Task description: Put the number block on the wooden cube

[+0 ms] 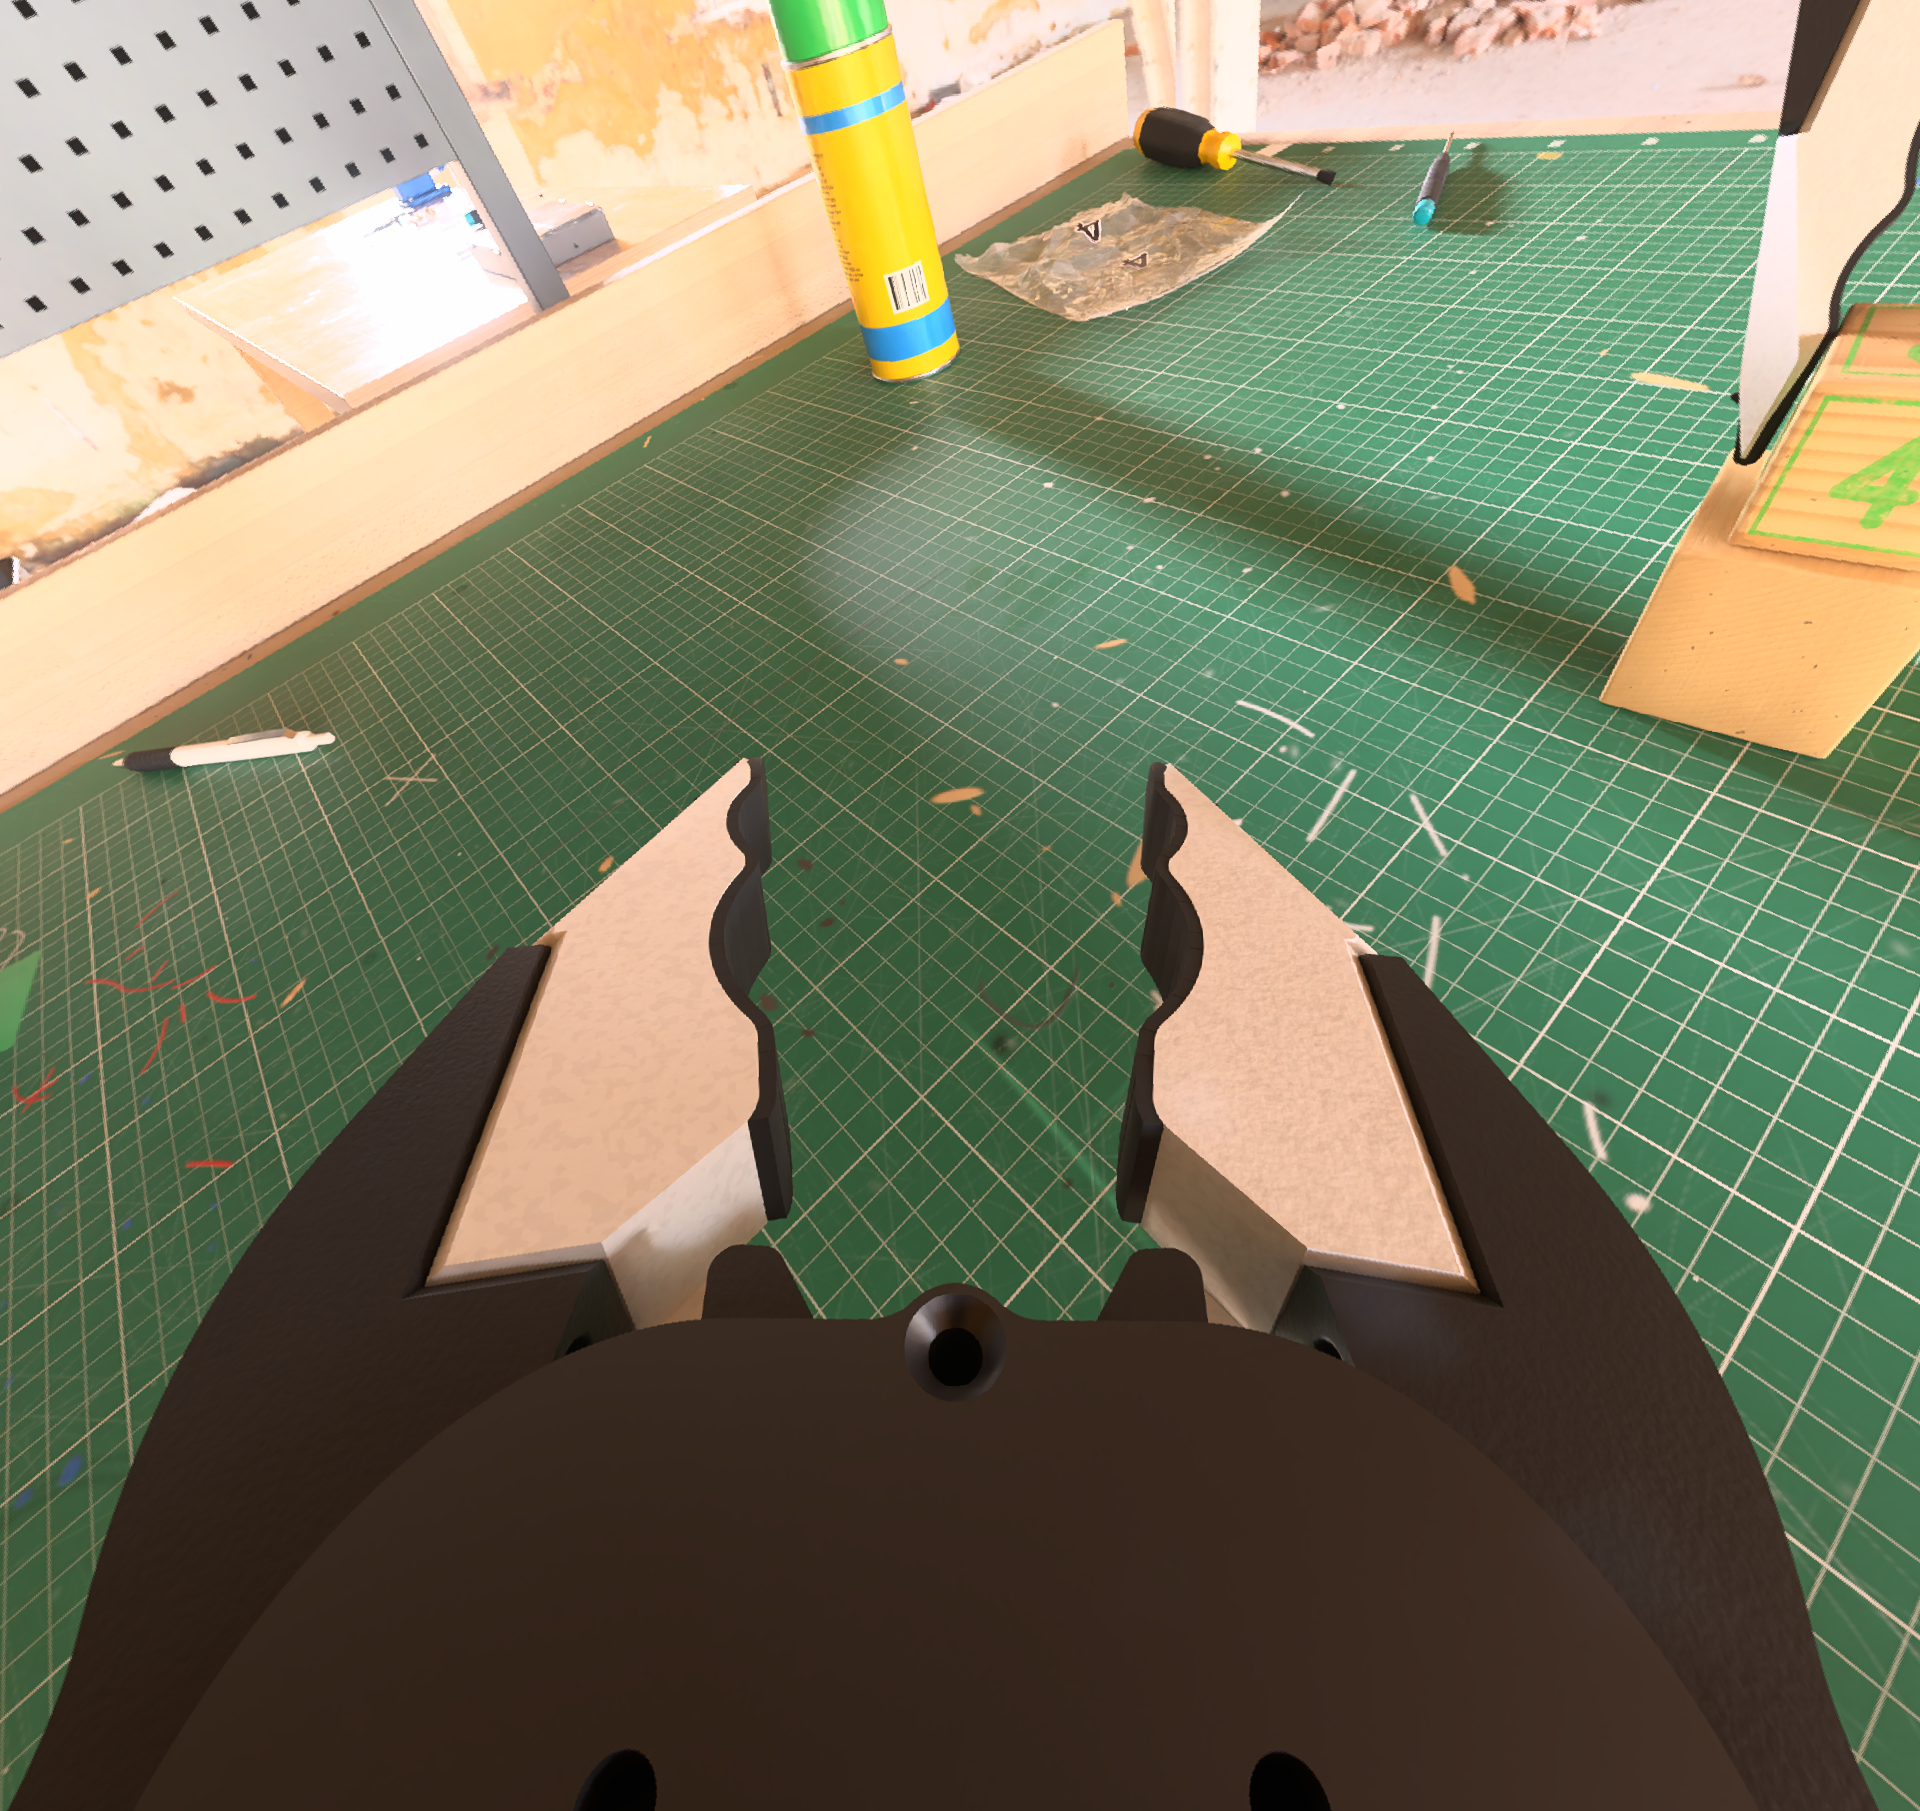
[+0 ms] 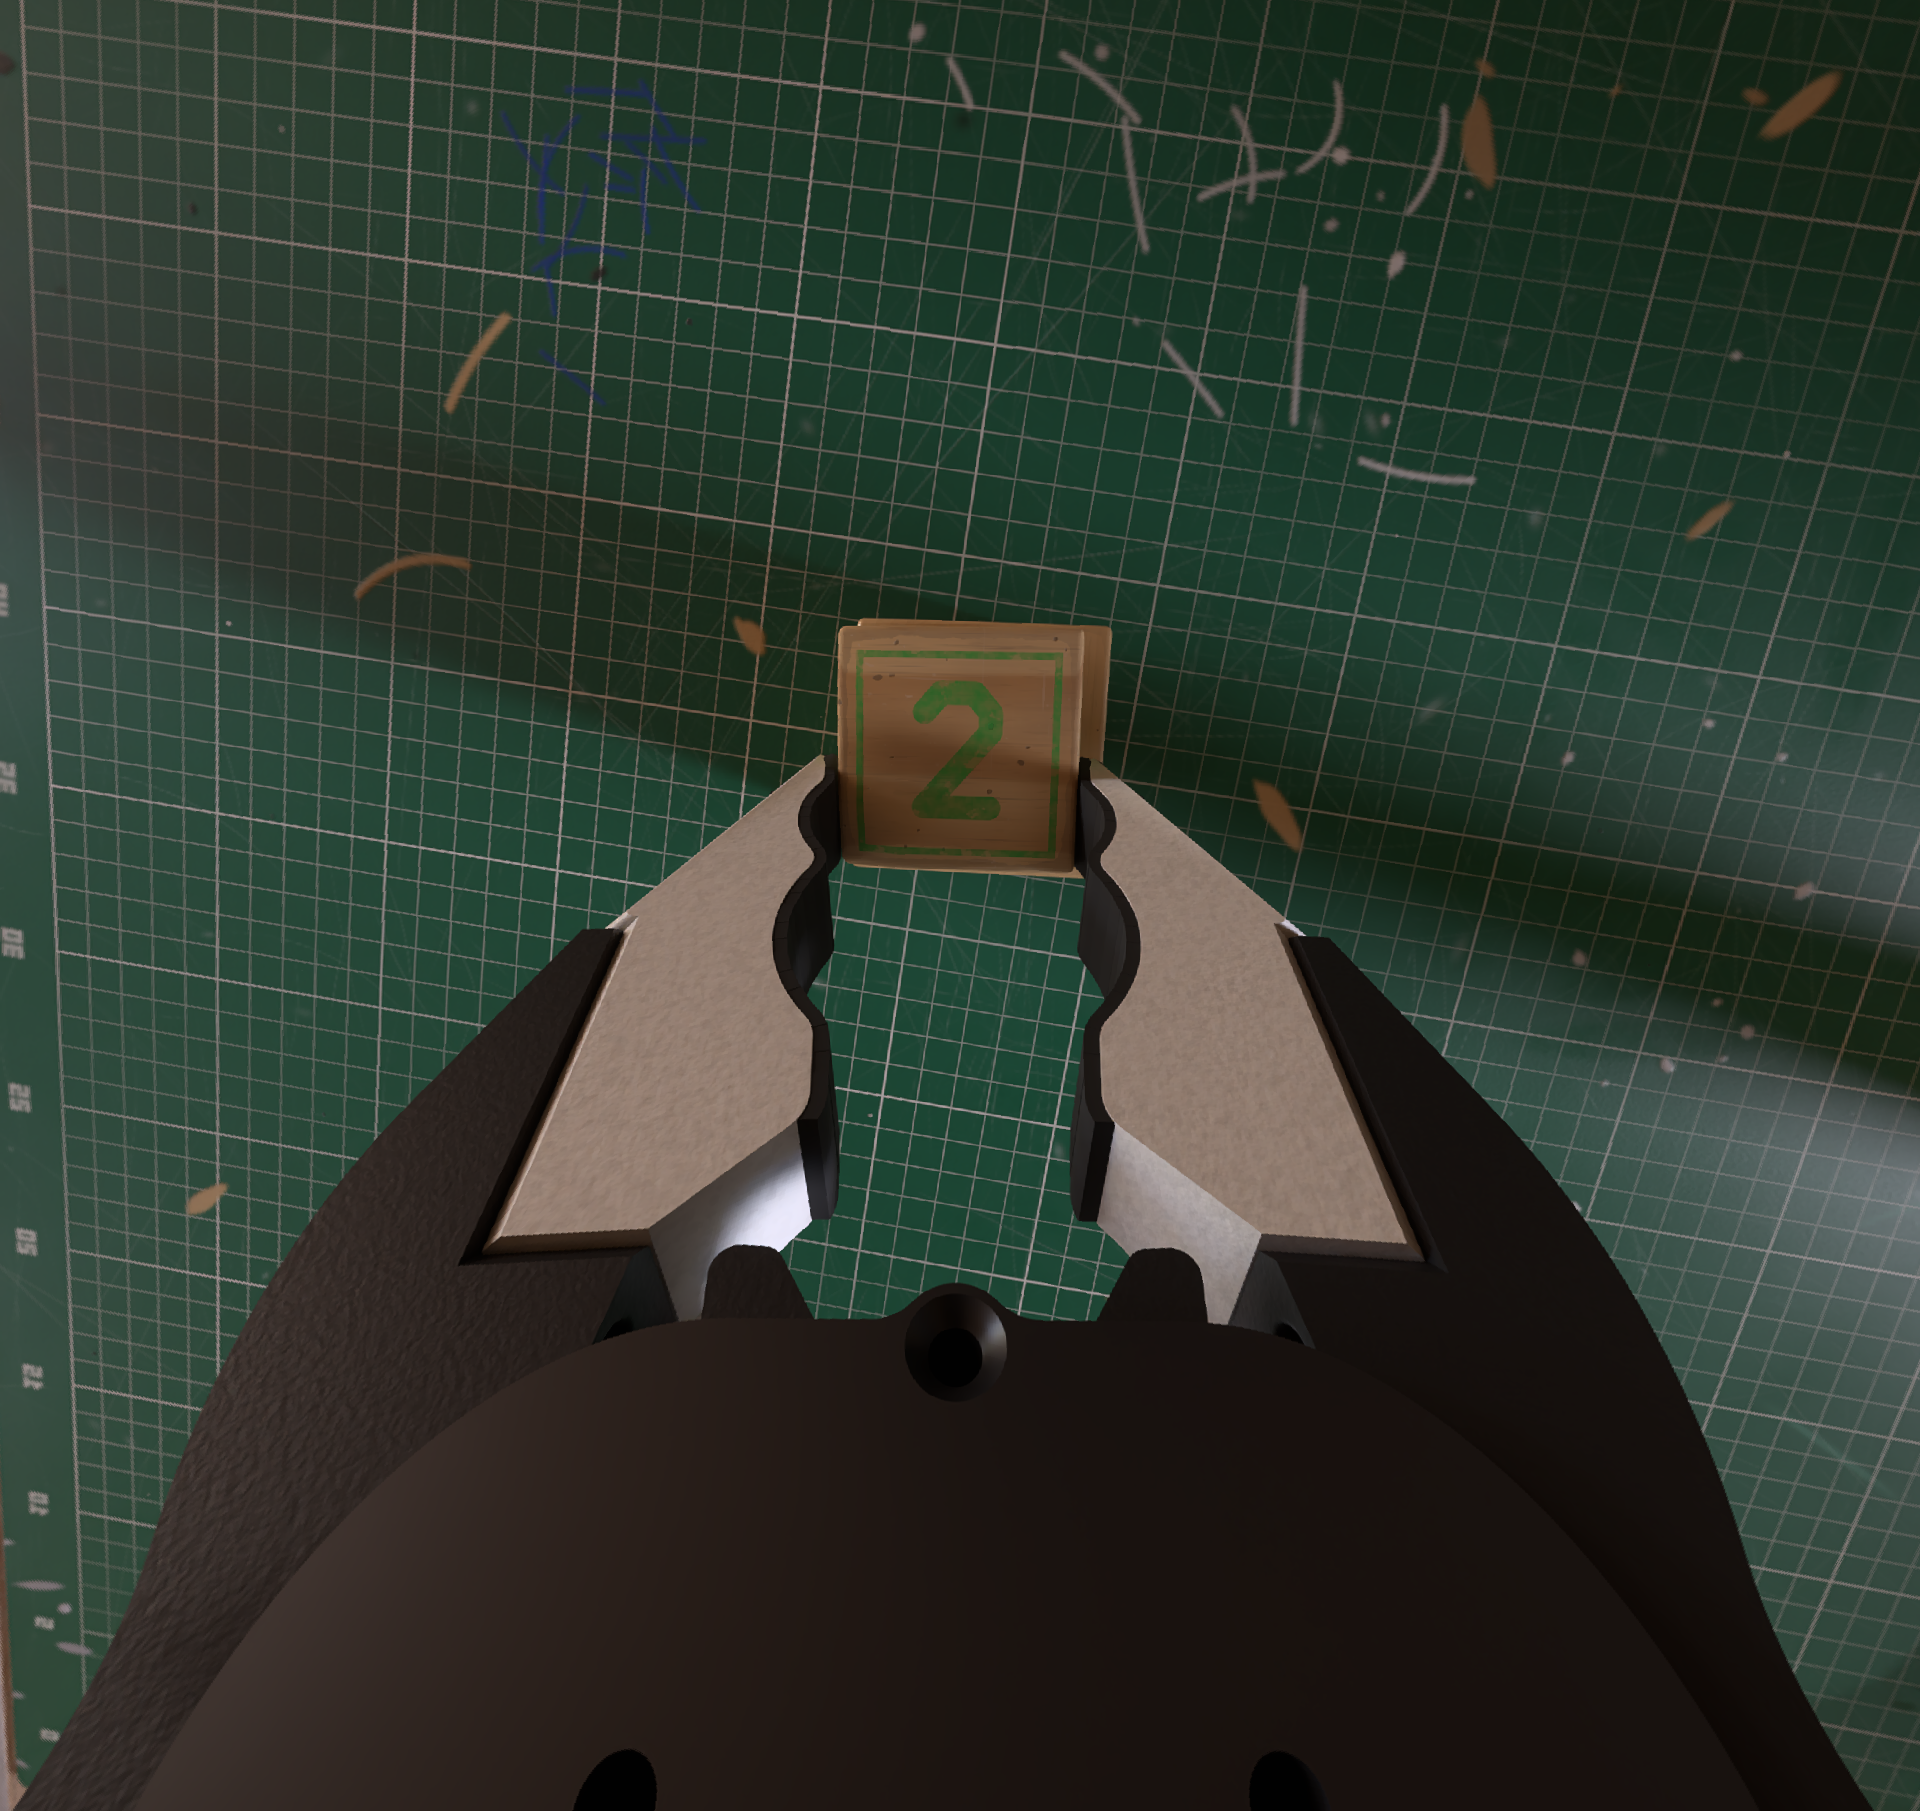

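The number block (image 2: 961, 753) is a small wooden block with a green digit in a green frame. My right gripper (image 2: 956, 774) is shut on it, one fingertip on each side, and points down at the green cutting mat (image 2: 416, 826). A pale edge of the wooden cube (image 2: 1096, 691) shows just behind the block. In the left wrist view the block (image 1: 1860, 483) rests on top of the pale wooden cube (image 1: 1745, 639) at the right edge, with a right gripper finger (image 1: 1787, 307) on it. My left gripper (image 1: 956, 774) is open and empty, low over the mat.
A yellow spray can with a green cap (image 1: 862, 151) stands by the wooden ledge (image 1: 520, 431). A crumpled plastic bag (image 1: 1122, 255), a black-and-yellow screwdriver (image 1: 1216, 146) and a small blue screwdriver (image 1: 1432, 192) lie far off. A pen (image 1: 223, 751) lies left. A grey pegboard (image 1: 187, 99) stands behind.
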`<state>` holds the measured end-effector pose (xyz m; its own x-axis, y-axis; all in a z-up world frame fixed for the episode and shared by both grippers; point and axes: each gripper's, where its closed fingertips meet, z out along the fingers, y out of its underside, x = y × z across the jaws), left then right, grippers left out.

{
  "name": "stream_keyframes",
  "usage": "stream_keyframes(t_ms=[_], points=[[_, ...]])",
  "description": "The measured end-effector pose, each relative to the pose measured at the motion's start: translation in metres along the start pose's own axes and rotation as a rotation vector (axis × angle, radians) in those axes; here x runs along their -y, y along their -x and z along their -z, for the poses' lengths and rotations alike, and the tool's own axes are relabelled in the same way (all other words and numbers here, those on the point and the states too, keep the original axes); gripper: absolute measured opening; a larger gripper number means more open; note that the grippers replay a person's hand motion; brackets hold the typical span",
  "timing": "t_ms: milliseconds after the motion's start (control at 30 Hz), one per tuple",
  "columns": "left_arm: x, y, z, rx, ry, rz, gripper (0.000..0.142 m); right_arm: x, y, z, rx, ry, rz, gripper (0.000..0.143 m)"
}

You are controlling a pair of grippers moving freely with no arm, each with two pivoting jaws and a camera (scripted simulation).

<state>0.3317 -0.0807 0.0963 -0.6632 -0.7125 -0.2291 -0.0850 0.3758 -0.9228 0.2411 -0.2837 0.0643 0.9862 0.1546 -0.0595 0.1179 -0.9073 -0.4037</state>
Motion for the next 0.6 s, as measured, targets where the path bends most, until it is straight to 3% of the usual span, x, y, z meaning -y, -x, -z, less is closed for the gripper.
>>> stream_keyframes(t_ms=[100, 133, 333, 467, 600], points=[[0.000, 0.000, 0.000, -0.001, 0.000, 0.001, 0.073, 0.000, 0.000, 0.000, -0.003, -0.004, 0.005, 0.044], [0.000, 0.000, 0.000, -0.001, -0.001, 0.002, 0.073, 0.000, -0.001, -0.001, -0.008, -0.009, 0.003, 0.051], [0.002, 0.000, 0.001, -0.007, -0.011, 0.004, 0.073, 0.009, -0.022, 0.019, -0.195, -0.094, 0.041, 0.136], [0.003, -0.002, 0.001, -0.019, -0.016, 0.008, 0.075, 0.020, -0.028, 0.074, -0.328, -0.365, 0.016, 0.143], [0.006, -0.008, 0.002, -0.068, -0.025, 0.031, 0.080, -0.005, -0.027, 0.111, -0.420, -0.582, -0.051, 0.143]])
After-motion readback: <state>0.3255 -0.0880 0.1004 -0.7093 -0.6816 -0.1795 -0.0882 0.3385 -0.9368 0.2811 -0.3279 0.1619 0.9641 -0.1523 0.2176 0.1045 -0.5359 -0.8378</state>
